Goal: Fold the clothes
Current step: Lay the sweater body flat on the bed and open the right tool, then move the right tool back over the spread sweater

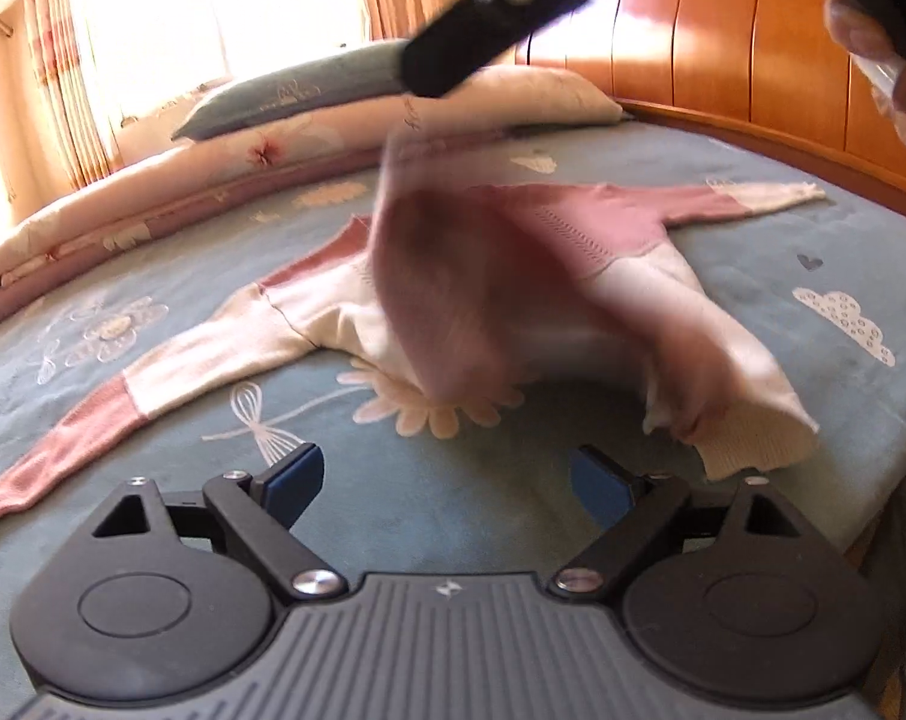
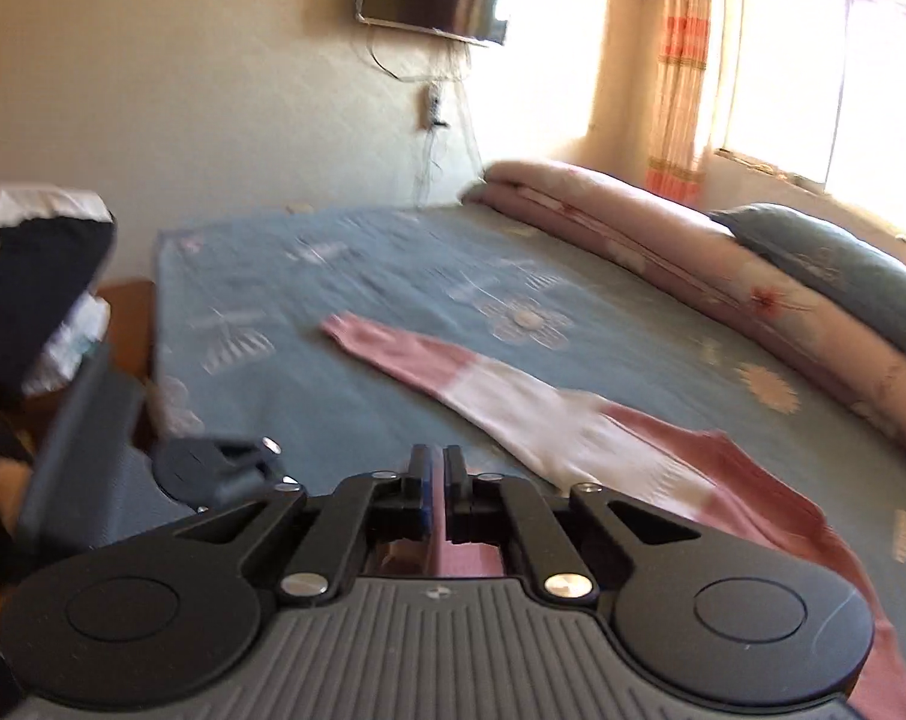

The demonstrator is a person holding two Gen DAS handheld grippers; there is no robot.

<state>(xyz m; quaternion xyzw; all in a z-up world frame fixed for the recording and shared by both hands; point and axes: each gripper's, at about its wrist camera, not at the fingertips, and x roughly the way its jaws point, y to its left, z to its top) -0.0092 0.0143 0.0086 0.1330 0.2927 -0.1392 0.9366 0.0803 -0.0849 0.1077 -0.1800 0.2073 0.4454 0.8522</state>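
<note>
On the far left, by the window, a folded pink quilt (image 1: 153, 204) and a grey-blue pillow (image 1: 297, 93) lie along the edge of the bed, probably pushed there to leave room for folding. Nearer, on the blue flowered bedsheet (image 1: 453, 480), lies the pink and cream sweater (image 1: 309, 312). Its left sleeve (image 1: 93, 420) stretches flat toward the near left, and its right sleeve (image 1: 753, 198) stretches to the far right. The cuffs and the chest are pink, the middle parts cream, and the hem is ribbed. The left gripper (image 1: 447, 486) hovers low over the sheet just before the hem, its blue pads wide apart and nothing between them; I judge it waits to take another part of the cloth. Above the middle, the right gripper (image 1: 429, 69) is closed on the sweater, and a blurred part of the body hangs from it, lifted off the bed. In the right wrist view pink cloth shows between its closed pads (image 2: 453, 480). At the far right stands the wooden headboard (image 1: 723, 42).
</note>
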